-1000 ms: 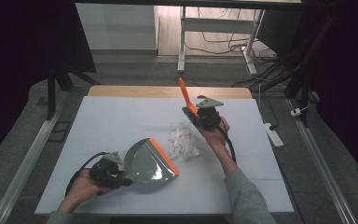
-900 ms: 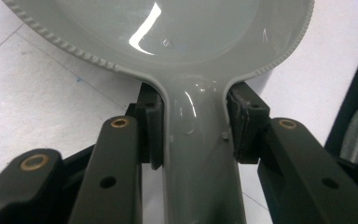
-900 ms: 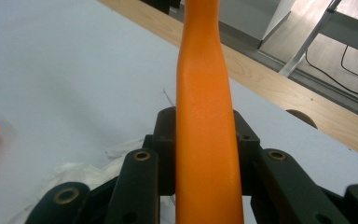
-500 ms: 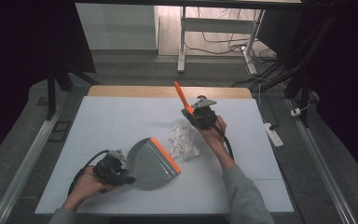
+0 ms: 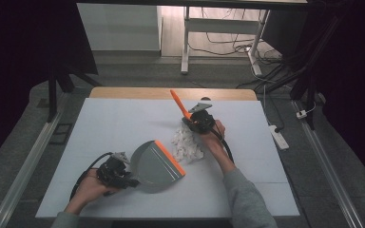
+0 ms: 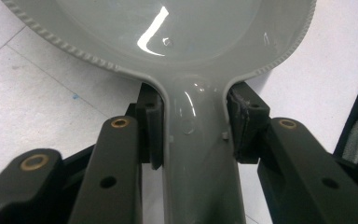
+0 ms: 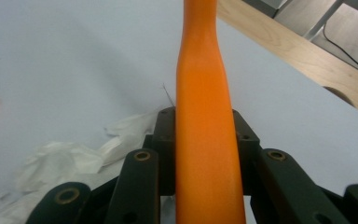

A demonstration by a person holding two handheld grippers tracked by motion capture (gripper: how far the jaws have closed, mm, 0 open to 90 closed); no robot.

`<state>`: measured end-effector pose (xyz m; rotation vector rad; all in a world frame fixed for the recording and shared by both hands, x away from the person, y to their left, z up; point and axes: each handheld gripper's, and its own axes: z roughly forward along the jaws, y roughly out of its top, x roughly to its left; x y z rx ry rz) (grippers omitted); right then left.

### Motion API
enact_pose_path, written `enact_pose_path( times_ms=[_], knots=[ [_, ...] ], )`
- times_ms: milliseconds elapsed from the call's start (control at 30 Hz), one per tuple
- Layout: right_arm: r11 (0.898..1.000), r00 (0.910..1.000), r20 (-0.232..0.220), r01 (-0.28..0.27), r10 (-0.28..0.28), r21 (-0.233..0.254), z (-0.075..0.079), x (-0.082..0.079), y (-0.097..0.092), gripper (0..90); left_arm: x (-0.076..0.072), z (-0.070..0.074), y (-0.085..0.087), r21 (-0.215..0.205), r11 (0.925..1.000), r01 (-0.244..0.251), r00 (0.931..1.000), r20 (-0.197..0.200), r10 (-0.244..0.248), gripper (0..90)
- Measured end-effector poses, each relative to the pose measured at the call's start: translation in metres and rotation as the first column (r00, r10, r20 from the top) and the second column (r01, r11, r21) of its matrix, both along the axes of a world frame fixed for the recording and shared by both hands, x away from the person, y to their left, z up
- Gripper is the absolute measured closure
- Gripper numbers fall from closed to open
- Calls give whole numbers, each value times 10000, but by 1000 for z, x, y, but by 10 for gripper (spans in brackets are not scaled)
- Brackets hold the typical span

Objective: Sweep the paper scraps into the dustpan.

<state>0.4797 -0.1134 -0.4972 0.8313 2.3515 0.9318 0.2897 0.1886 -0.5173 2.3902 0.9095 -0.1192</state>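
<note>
- Paper (image 5: 187, 145) lies between the dustpan's (image 5: 154, 161) orange lip and the brush (image 5: 179, 104).
- Left gripper (image 5: 123, 172) clamps the dustpan handle; right gripper (image 5: 193, 119) clamps the brush handle, bristles probably behind the paper.

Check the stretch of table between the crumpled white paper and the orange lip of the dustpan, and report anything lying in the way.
Nothing visible blocks it. The crumpled white paper lies just beyond the dustpan, close to its orange lip, with bare table around them. The left gripper clamps the dustpan's handle; the right gripper clamps the orange brush handle above the paper.
</note>
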Motion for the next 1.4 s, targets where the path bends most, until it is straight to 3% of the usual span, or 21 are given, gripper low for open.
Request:
enact_pose_path(
  times_ms=[267, 367, 467, 533, 667, 767, 833, 900, 933, 1033, 1200, 1400],
  knots=[
    [9975, 9983, -287, -524, 511, -464, 0, -17, 15, 705, 3, -2, 0, -82, 10000, 25, 9999, -103, -25, 614],
    [9968, 9943, -733, -785, 771, -156, 1, -25, 20, 705, 4, -2, 0, -88, 10000, 41, 9999, -113, -42, 614],
    [9943, 9910, -870, -1039, 1015, -239, 2, -36, 27, 705, 4, -2, 0, -95, 9999, 40, 9999, -118, -41, 614],
    [9918, 9862, -1055, -1282, 1275, 7, 2, -44, 30, 705, 5, -3, 0, -116, 9999, 50, 9999, -128, -52, 614],
    [9812, 9777, -983, -1897, 1856, -343, 1, -65, 43, 705, 7, -4, -1, -152, 9999, 71, 9999, -150, -73, 614],
    [9767, 9708, -1149, -2139, 2106, -165, 2, -71, 47, 705, 7, -4, -1, -158, 9998, 80, 9998, -160, -83, 614],
    [9645, 9592, -1104, -2637, 2603, -169, 4, -82, 53, 705, 7, -4, -1, -148, 9999, 84, 9998, -176, -87, 614],
    [9586, 9541, -1012, -2846, 2819, -123, 7, -85, 54, 704, 7, -4, -1, -142, 9999, 100, 9998, -172, -102, 614],
    [9537, 9495, -900, -3000, 3005, 196, 14, -91, 54, 705, 7, -4, -1, -149, 9998, 96, 9998, -166, -98, 614],
    [9562, 9551, -535, -2892, 2913, 443, 23, -94, 49, 704, 6, -4, -1, -129, 9999, 90, 9998, -160, -92, 614],
    [9695, 9756, 138, -2193, 2191, 1096, 45, -95, 24, 704, 5, -3, -1, -103, 9999, 63, 9998, -162, -65, 614],
    [9832, 9934, 137, -1145, 1137, 1420, 54, -92, -13, 704, 4, -4, -1, -78, 10000, 40, 9999, -164, -41, 614]
  ],
)
